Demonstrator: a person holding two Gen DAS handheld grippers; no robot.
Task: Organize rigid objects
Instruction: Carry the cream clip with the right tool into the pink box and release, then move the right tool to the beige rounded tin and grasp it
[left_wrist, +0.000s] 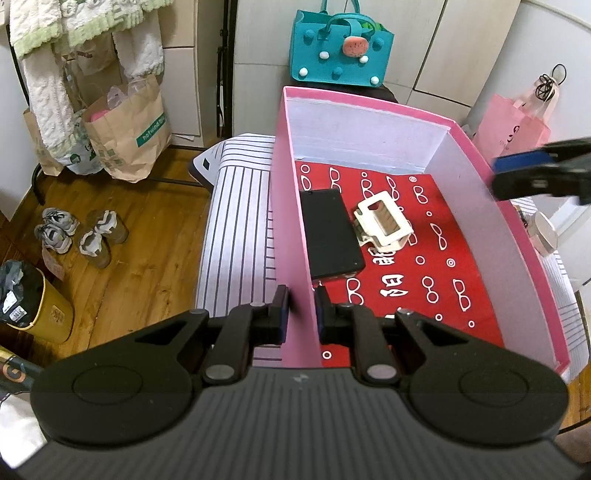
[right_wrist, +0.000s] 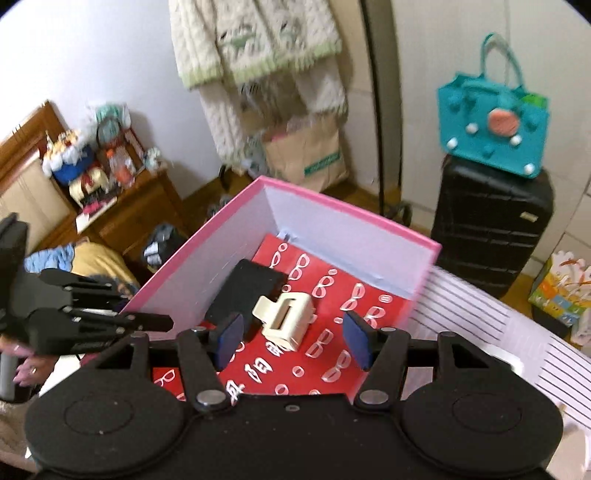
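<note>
A pink box (left_wrist: 284, 206) with white inner walls and a red patterned floor stands on a striped surface. Inside lie a black flat device (left_wrist: 328, 232) and a cream hair claw clip (left_wrist: 384, 221). My left gripper (left_wrist: 302, 314) is shut on the box's left wall, one finger outside, one inside. My right gripper (right_wrist: 291, 339) is open and empty, held above the box over the clip (right_wrist: 286, 319) and the black device (right_wrist: 245, 291); it also shows in the left wrist view (left_wrist: 532, 173) at the box's right wall (right_wrist: 417, 273).
A teal felt bag (left_wrist: 340, 48) sits on a black suitcase (right_wrist: 491, 225) behind the box. Paper bags (left_wrist: 129, 129), shoes (left_wrist: 77, 232) and a yellow bin (left_wrist: 40, 306) stand on the wooden floor at left. A pink bag (left_wrist: 513, 122) hangs at right.
</note>
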